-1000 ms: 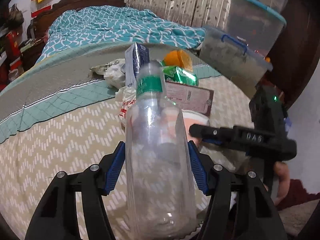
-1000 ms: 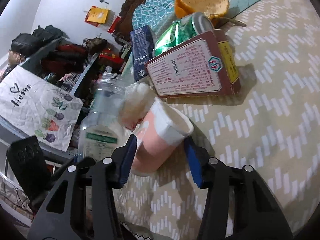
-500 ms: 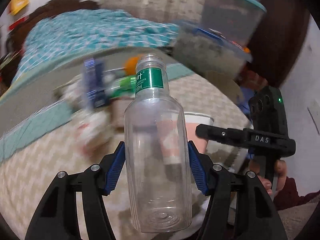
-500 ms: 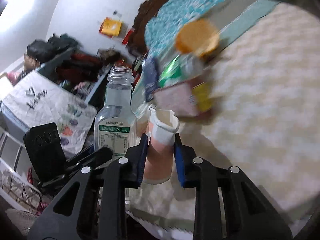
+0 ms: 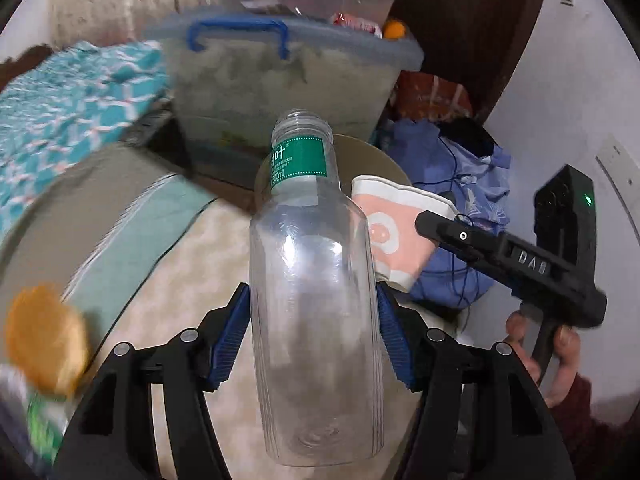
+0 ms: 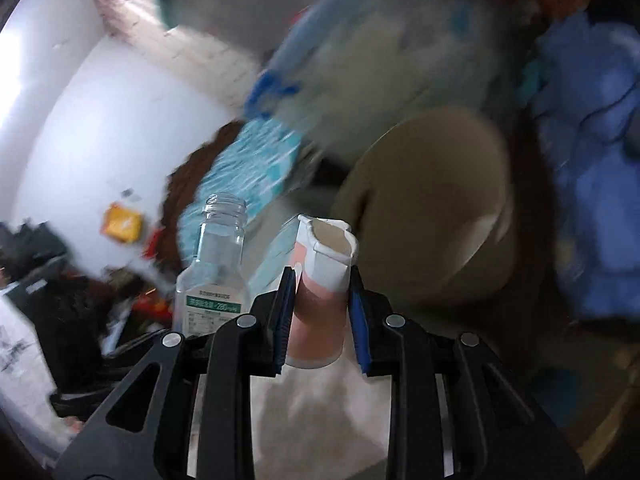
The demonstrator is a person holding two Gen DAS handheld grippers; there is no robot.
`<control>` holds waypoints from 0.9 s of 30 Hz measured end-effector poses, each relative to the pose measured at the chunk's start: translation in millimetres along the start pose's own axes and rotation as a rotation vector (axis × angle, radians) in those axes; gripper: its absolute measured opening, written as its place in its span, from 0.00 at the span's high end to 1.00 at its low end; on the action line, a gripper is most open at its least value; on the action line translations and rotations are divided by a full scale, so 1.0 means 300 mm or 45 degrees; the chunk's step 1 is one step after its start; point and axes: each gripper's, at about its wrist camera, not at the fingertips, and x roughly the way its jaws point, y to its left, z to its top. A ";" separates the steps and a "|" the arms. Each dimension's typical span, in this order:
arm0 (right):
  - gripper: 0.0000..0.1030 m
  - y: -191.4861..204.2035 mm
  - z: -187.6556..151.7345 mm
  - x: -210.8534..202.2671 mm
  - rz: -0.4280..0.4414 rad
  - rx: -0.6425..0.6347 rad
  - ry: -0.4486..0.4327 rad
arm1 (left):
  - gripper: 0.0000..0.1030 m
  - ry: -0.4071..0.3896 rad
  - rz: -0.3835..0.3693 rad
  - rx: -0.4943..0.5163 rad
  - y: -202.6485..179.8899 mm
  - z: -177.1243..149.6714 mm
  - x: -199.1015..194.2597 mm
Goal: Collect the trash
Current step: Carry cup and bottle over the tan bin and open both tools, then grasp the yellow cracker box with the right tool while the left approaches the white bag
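Gripping an empty clear plastic bottle (image 5: 316, 312), the left gripper (image 5: 312, 336) jaws hover past the bed's edge (image 5: 168, 280); beside it, right gripper (image 6: 320, 312) jaws squeeze a crushed paper cup (image 6: 324, 276) near the tan bin (image 6: 432, 208).

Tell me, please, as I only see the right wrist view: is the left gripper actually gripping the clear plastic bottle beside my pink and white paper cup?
Observer: Yes. The left gripper is shut on the clear plastic bottle, with its blue pads pressing both sides of the body.
Operator: Thank you. Does the bottle hold any liquid?
Observer: None that I can see; the left wrist view looks straight through to its base.
Operator: And how does my cup look from the side?
Observer: The pink and white paper cup shows a white ring motif on its pink side.
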 end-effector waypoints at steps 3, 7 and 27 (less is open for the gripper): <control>0.41 -0.028 0.050 0.017 -0.095 0.044 -0.064 | 0.28 0.053 -0.019 -0.022 -0.003 0.096 0.109; 0.21 -0.017 0.045 -0.029 -0.126 0.022 -0.154 | 0.19 0.005 0.029 -0.086 0.015 0.150 0.123; 0.54 0.484 -0.387 0.214 0.173 -0.329 0.258 | 0.19 -0.290 0.361 -0.806 0.631 -0.853 -0.721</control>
